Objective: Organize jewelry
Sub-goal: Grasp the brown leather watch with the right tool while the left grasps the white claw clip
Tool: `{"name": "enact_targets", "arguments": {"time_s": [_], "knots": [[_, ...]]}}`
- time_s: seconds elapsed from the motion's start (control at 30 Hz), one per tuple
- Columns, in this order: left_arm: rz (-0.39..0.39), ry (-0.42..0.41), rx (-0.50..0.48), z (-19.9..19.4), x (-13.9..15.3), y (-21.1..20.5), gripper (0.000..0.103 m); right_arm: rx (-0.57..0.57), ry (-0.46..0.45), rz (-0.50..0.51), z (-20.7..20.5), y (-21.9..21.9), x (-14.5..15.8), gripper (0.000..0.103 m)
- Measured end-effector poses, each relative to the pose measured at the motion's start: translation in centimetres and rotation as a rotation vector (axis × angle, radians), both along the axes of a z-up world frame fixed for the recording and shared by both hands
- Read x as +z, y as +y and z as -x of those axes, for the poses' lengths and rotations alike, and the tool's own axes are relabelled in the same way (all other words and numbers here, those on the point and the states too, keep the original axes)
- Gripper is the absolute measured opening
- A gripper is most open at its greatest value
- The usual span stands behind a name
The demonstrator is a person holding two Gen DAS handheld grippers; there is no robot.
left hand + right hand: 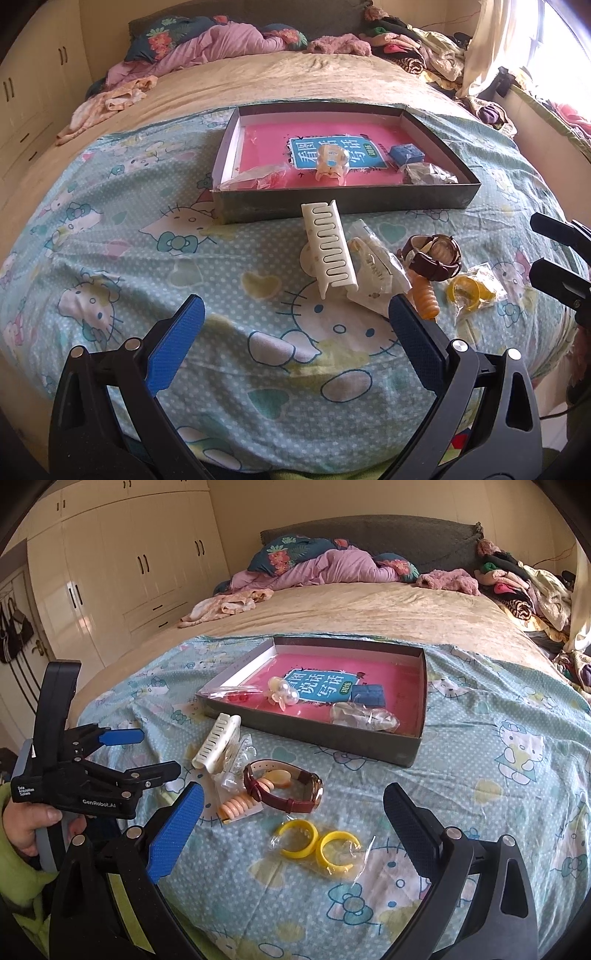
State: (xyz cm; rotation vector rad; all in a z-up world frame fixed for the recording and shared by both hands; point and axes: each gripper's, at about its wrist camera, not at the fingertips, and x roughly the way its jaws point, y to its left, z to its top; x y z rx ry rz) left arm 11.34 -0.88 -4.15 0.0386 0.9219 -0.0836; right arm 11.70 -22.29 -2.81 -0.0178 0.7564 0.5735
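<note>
A shallow dark box (343,208) (314,734) with a pink floor lies on the bed and holds a pearl hair clip (331,162) (283,694), a blue case (405,152) (367,696) and small clear bags. In front of it lie a white comb clip (328,247) (218,746), a brown-strap watch (436,256) (284,786), an orange spiral hair tie (426,299) (238,806) and bagged yellow rings (467,291) (317,843). My left gripper (293,314) (147,751) is open and empty, short of the comb clip. My right gripper (293,808) (535,243) is open and empty, over the yellow rings.
The items lie on a Hello Kitty sheet (147,258) (498,775) over a beige bed. Pillows and piled clothes (221,40) (517,587) fill the far end. Cream wardrobes (129,565) stand left of the bed.
</note>
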Motion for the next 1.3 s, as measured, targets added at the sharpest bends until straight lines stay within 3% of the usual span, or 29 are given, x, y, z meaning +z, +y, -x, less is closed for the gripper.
{"name": "enact_targets", "arguments": {"time_s": [0.8, 0.9, 1.0, 1.07, 1.2, 1.27, 1.3], "knots": [[0.088, 0.050, -0.001, -2.9, -2.5, 0.3, 0.093, 0.014, 0.207, -0.051, -5.1, 3.5, -6.4, 0.097], [0.094, 0.056, -0.002, -3.3, -2.8, 0.2, 0.091, 0.025, 0.224, -0.055, -5.5, 3.9, -7.0, 0.091], [0.101, 0.064, -0.003, -3.8, -3.0, 0.3, 0.086, 0.026, 0.218, -0.068, -5.8, 4.1, -7.2, 0.083], [0.108, 0.064, -0.004, -4.0, -3.1, 0.3, 0.083, 0.041, 0.216, -0.089, -6.0, 4.2, -7.2, 0.070], [0.128, 0.071, -0.011, -4.7, -3.3, 0.3, 0.069, 0.050, 0.199, -0.089, -6.0, 4.2, -7.0, 0.068], [0.136, 0.077, -0.021, -4.9, -3.5, 0.1, 0.055, 0.041, 0.184, -0.094, -5.8, 3.8, -6.8, 0.068], [0.139, 0.082, -0.024, -5.0, -3.6, 0.0, 0.052, 0.034, 0.179, -0.097, -5.8, 3.6, -6.7, 0.068]]}}
